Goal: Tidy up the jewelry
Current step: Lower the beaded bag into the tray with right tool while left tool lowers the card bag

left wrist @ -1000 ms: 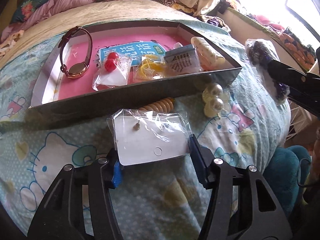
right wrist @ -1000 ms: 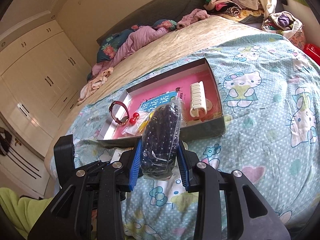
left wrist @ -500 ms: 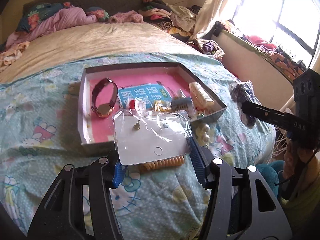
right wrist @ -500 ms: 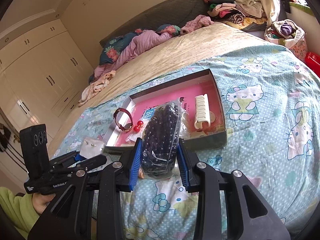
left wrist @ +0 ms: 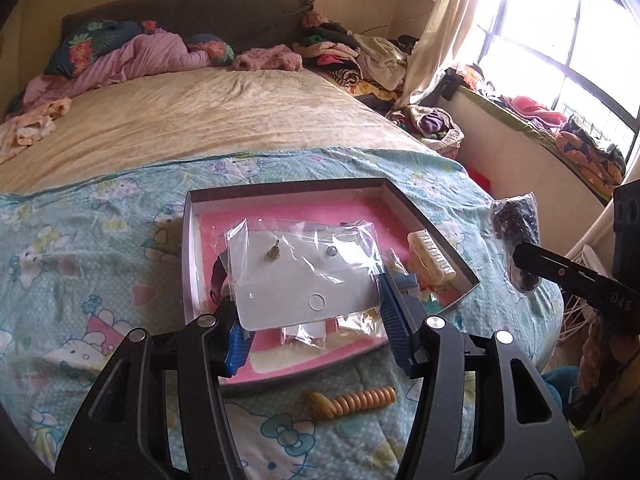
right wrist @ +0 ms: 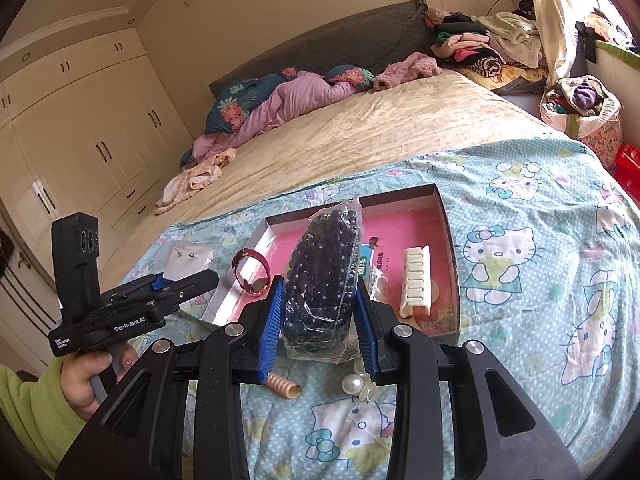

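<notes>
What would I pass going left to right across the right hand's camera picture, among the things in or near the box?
Earring card → watch → bag of dark beads held in the right gripper → cream hair clip.

So the shallow open cardboard tray (right wrist: 450, 248) sits on the cartoon-cat bedsheet (right wrist: 540, 216) at the near end of the bed (left wrist: 200, 120). Inside it, the cream plastic hair claw (right wrist: 416, 280) lies toward the right side, and the red-strapped wristwatch (right wrist: 252, 272) is over by the left wall. In front of the tray, on the sheet, there's an orange spiral hair tie (left wrist: 352, 398), with a pair of big pearl earrings (right wrist: 354, 382) just to its right. Behind it all, a heap of crumpled pink bedding (right wrist: 296, 100) is piled at the headboard, and clothes (left wrist: 352, 56) are stacked in the far right corner.
</notes>
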`<state>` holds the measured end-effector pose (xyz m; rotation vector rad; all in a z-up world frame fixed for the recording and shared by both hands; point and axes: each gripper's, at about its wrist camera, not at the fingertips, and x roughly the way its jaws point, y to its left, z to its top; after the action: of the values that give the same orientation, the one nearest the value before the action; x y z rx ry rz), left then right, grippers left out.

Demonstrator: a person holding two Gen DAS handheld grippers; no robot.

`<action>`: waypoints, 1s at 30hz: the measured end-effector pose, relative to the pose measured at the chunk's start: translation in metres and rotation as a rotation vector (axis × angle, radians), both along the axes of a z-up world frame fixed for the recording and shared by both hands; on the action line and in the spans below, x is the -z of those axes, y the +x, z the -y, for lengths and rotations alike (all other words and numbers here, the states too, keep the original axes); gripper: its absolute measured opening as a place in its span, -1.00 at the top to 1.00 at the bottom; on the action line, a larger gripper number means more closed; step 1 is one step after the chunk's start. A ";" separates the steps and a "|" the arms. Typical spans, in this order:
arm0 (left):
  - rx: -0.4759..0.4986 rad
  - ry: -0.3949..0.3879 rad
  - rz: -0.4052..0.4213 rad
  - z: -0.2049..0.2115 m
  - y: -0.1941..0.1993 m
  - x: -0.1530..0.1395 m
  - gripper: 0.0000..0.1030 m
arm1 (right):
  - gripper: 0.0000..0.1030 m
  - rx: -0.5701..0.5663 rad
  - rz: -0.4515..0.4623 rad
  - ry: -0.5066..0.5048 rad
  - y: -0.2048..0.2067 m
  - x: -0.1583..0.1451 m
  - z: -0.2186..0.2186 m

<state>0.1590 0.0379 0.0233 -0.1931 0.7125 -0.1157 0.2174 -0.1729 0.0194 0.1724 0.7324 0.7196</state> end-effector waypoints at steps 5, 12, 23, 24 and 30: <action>0.003 0.004 -0.013 0.003 0.020 0.008 0.09 | 0.37 -0.008 -0.008 -0.023 0.017 0.003 -0.007; 0.014 0.005 -0.052 0.012 0.037 0.029 0.09 | 0.37 0.007 -0.051 -0.064 0.044 0.023 -0.017; 0.030 0.022 -0.098 0.021 0.053 0.053 0.09 | 0.37 0.014 -0.099 -0.166 0.075 0.062 -0.038; 0.030 0.023 -0.101 0.022 0.053 0.055 0.09 | 0.37 0.015 -0.104 -0.170 0.076 0.065 -0.039; 0.036 0.031 -0.114 0.025 0.056 0.061 0.08 | 0.37 0.027 -0.120 -0.181 0.081 0.074 -0.041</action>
<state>0.2147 0.0126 -0.0378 -0.1579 0.8314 -0.1285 0.2986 -0.1320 -0.0549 0.0604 0.9040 0.6178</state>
